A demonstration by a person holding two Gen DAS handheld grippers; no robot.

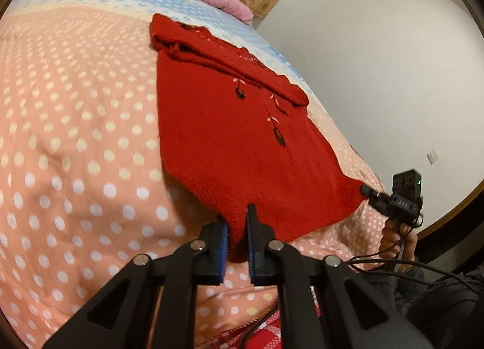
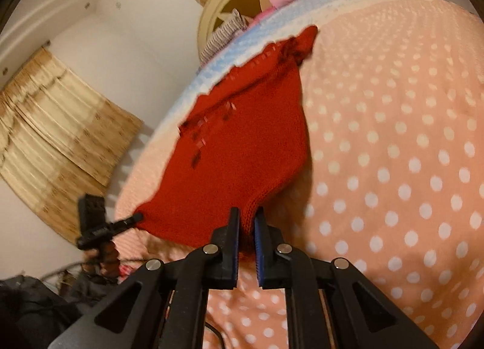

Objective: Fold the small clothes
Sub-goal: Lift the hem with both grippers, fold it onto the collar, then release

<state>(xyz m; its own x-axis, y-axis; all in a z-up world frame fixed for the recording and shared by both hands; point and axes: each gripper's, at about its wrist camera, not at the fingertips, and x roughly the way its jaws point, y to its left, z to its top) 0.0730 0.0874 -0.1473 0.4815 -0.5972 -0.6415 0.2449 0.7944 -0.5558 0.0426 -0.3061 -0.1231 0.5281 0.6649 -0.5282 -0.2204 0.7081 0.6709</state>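
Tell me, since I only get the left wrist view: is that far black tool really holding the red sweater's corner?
Observer: Yes. The right wrist view shows the right fingers shut on the red sweater's ribbed corner, with the knit pinched between blue pads.
Operator: Who holds the tool I'm looking along?
Observer: A hand, blurred, grips it from below. The left fingers pinch the other corner.
Operator: What's behind that hand?
Observer: A long beige curtain hangs on the white wall.
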